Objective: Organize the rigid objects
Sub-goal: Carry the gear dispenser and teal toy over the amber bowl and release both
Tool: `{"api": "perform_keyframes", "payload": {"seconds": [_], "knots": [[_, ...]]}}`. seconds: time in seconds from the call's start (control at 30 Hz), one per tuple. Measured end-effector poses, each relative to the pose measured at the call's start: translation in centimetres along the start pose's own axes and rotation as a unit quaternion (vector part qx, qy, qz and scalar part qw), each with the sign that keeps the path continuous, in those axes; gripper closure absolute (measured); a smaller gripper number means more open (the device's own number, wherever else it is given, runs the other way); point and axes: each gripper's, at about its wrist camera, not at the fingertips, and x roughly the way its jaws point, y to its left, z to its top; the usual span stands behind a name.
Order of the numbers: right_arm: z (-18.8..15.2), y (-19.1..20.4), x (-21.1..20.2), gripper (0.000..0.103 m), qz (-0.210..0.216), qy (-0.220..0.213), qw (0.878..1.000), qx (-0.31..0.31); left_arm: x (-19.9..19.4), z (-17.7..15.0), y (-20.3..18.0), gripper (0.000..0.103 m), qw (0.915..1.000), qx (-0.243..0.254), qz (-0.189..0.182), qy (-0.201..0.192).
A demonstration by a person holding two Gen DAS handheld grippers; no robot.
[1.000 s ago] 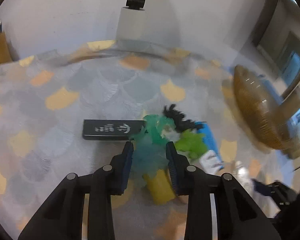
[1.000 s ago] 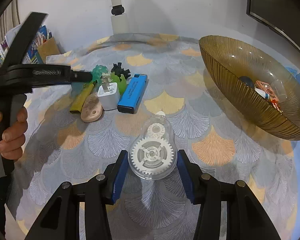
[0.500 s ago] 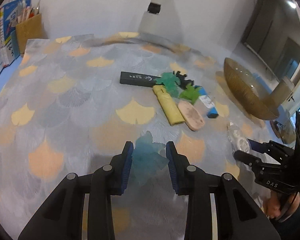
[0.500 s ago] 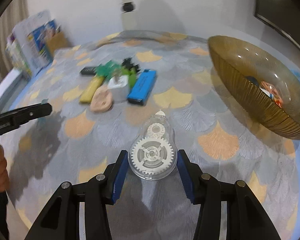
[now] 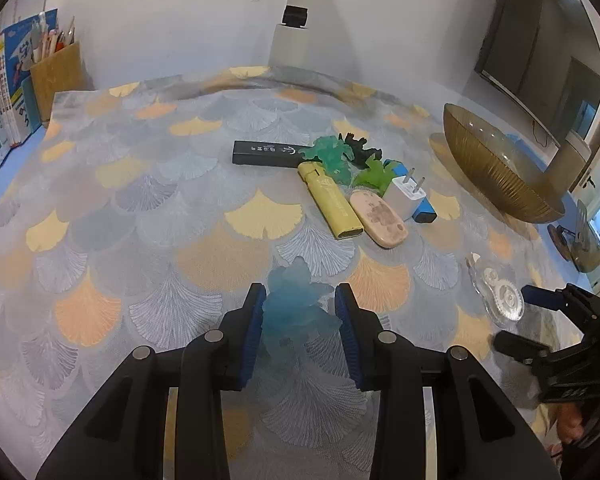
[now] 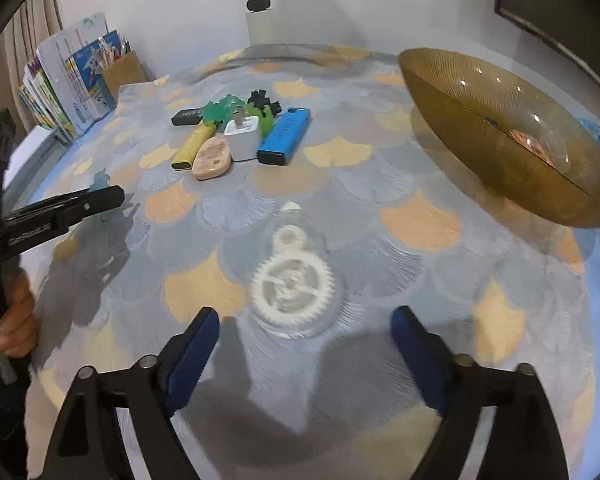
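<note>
A: What is changing here?

B: The right gripper point(image 6: 306, 316) has just been opening; its fingers are standing released, and the clear gear case point(image 6: 292, 280) is lying free on the tabletop point(image 6: 380, 236) between them, near the front edge. The left gripper point(image 5: 300, 294) is grasping the pale blue figurine point(image 5: 296, 304), fingers clenched on it. A second ago it was at the cluster; it is now sitting toward the front edge, well apart from the rest.

A: Meaning for the task?

B: Likely, two pieces are being set apart at the front; the amber bowl point(image 6: 460, 120) at the right edge is holding a few small things.

A: And the count?

B: Four figurines: blue, teal point(image 5: 330, 154), black point(image 5: 356, 146), lime point(image 5: 374, 176). Two lighters: yellow point(image 5: 332, 204), blue point(image 6: 284, 136). One black bar point(image 5: 260, 153), one pink oval point(image 5: 378, 218), one white plug point(image 5: 406, 196), one gear case, one bowl. The cluster is lying mid-tabletop, pieces touching.
</note>
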Motion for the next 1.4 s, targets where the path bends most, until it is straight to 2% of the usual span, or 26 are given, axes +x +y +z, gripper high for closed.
{"api": "perform_keyframes", "payload": {"seconds": [0.03,0.07,0.1,0.17,0.27,0.33,0.43,0.6,0.73,0.87,0.93,1.07,1.17,1.23,1.27,1.3,1.33,1.37,1.4], "knots": [[0.1,0.6,0.3,0.017,-0.015,0.001,1.000,-0.008,0.0,0.0,0.0,0.069,1.0000,0.000,-0.001,0.000],[0.2,1.2,0.3,0.029,-0.025,-0.005,1.000,-0.013,0.0,0.0,0.0,0.070,1.0000,-0.001,-0.001,-0.001],[0.4,1.5,0.3,0.035,-0.017,-0.009,1.000,-0.009,0.0,0.0,0.0,0.070,1.0000,-0.002,-0.002,-0.002],[0.6,1.9,0.0,0.055,-0.022,-0.015,1.000,-0.005,0.0,-0.1,0.0,0.071,1.0000,-0.002,-0.003,-0.002],[0.3,2.7,-0.7,0.055,0.004,-0.029,1.000,-0.004,-0.3,-0.1,-0.5,0.071,1.0000,0.005,0.005,-0.007],[0.0,3.0,-1.5,0.055,0.062,-0.035,0.997,0.010,-0.8,0.0,-0.9,0.071,0.9999,0.011,0.001,-0.013],[0.6,2.2,-3.3,0.055,0.114,-0.055,0.991,0.031,-2.3,0.6,-2.0,0.071,0.9993,0.021,-0.007,-0.029],[2.2,-0.8,-7.9,0.055,0.113,-0.117,0.985,0.060,-5.6,3.5,-5.9,0.071,0.9945,0.061,-0.033,-0.078],[3.3,-5.9,-11.9,0.055,0.075,-0.172,0.977,0.100,-6.6,6.9,-10.5,0.071,0.9873,0.100,-0.067,-0.103],[4.1,-11.5,-13.7,0.055,-0.017,-0.184,0.973,0.141,-5.2,10.4,-16.3,0.071,0.9803,0.140,-0.088,-0.107],[4.5,-14.3,-13.6,0.055,-0.042,-0.169,0.970,0.170,-3.1,11.7,-19.5,0.071,0.9777,0.164,-0.090,-0.095],[5.8,-18.4,-11.7,0.055,-0.097,-0.113,0.969,0.199,3.2,13.3,-24.0,0.071,0.9796,0.168,-0.107,-0.027],[6.5,-19.8,-10.4,0.055,-0.114,-0.086,0.969,0.203,6.1,13.2,-25.4,0.071,0.9801,0.158,-0.120,0.005],[7.0,-20.1,-9.5,0.055,-0.127,-0.075,0.968,0.204,7.1,13.3,-25.9,0.070,0.9800,0.156,-0.123,0.009],[7.3,-20.2,-9.1,0.055,-0.130,-0.075,0.968,0.203,7.3,13.2,-25.9,0.068,0.9801,0.153,-0.126,0.008],[7.5,-20.5,-8.9,0.054,-0.133,-0.077,0.967,0.202,7.5,13.3,-25.9,0.052,0.9805,0.149,-0.128,0.008],[7.7,-20.9,-8.5,0.044,-0.141,-0.071,0.966,0.204,7.4,13.2,-25.6,0.041,0.9811,0.146,-0.127,0.010],[7.6,-21.2,-8.2,0.041,-0.146,-0.067,0.965,0.207,7.2,13.2,-25.2,0.023,0.9821,0.141,-0.125,0.010],[7.4,-21.3,-8.4,0.041,-0.146,-0.069,0.964,0.211,6.5,13.2,-24.6,0.022,0.9827,0.134,-0.128,0.000]]}}
